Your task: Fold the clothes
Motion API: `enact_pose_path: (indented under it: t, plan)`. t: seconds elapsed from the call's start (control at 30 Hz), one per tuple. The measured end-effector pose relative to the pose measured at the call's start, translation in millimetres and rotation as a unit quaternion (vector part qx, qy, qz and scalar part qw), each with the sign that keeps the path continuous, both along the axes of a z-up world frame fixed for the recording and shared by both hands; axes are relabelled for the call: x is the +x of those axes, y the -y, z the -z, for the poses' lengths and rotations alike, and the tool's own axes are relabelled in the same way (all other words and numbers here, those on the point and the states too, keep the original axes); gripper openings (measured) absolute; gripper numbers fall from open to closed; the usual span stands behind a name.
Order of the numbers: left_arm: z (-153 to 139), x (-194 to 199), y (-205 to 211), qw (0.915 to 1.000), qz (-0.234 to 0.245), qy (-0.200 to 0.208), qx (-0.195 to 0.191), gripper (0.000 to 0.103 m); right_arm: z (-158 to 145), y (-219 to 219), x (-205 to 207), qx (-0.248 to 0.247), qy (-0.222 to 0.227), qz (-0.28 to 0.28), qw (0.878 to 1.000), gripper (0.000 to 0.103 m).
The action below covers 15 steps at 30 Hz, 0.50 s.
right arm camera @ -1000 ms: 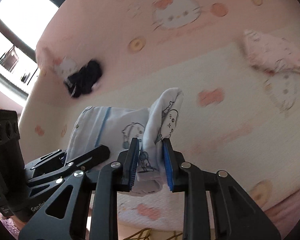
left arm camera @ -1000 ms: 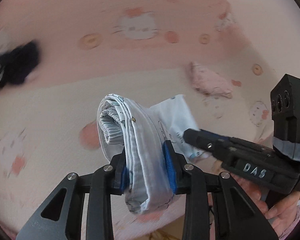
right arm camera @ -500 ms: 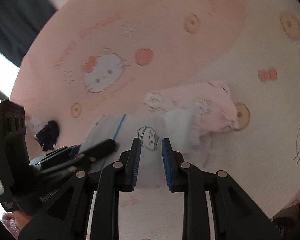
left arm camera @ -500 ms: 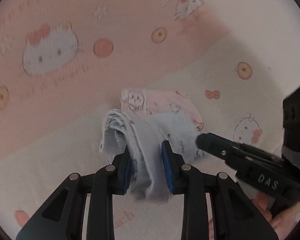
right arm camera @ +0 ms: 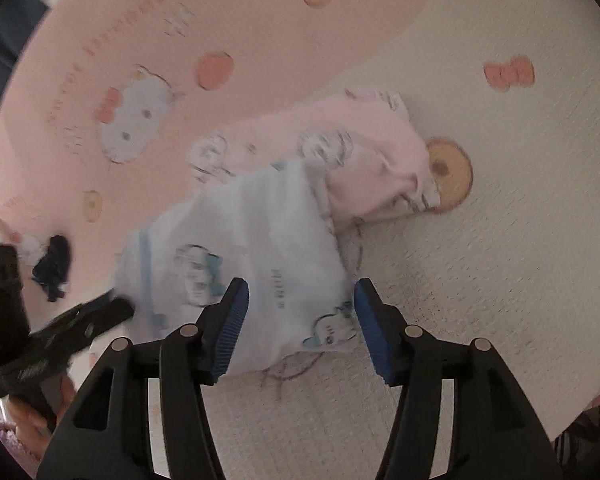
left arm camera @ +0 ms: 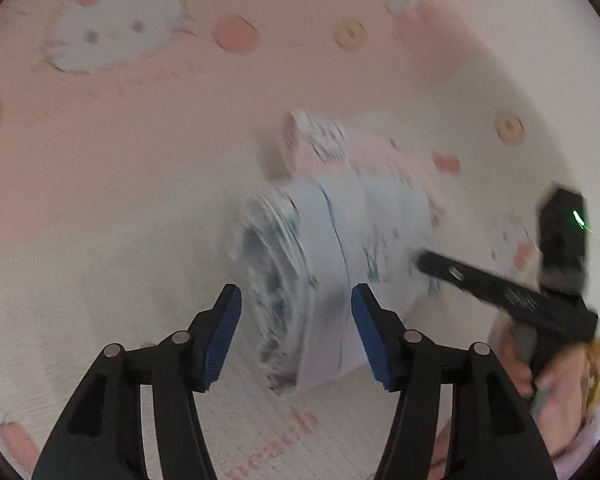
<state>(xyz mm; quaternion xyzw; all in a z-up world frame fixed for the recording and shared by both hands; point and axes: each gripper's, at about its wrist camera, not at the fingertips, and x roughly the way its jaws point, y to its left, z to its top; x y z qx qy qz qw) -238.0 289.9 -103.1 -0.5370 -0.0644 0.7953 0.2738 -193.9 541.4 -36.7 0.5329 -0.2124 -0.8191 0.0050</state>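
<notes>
Both claws, left gripper (left arm camera: 296, 336) and right gripper (right arm camera: 300, 326), gaped wide around the folded blue garment (right arm camera: 240, 248), pink garment (right arm camera: 364, 168) touching at its one o'clock

Surface: a bed (right arm camera: 460, 264) covered with a pink and cream cartoon-cat print sheet.
Pale blue garment (right arm camera: 256, 256): lay folded on the cream area, printed with small figures.
Pink garment (right arm camera: 364, 152): lay folded just behind the blue one, its edge under the blue one's far edge.
Dark item (right arm camera: 54, 268): small, crumpled, well apart on the pink area.
</notes>
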Motion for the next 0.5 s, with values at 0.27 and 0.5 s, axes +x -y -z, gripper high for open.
enact_pose_path:
  t: [0.27,0.5]
  plan:
    - [28,-5,-34,0.998,0.027,-0.045,-0.035,0.05,8,12,-10,-0.008,0.015,-0.019,1.0,0.037]
    - [-1,15,-38,0.9954,0.022,-0.089,-0.028,0.027,-25,10,-1,-0.042,-0.031,-0.019,0.998,0.017]
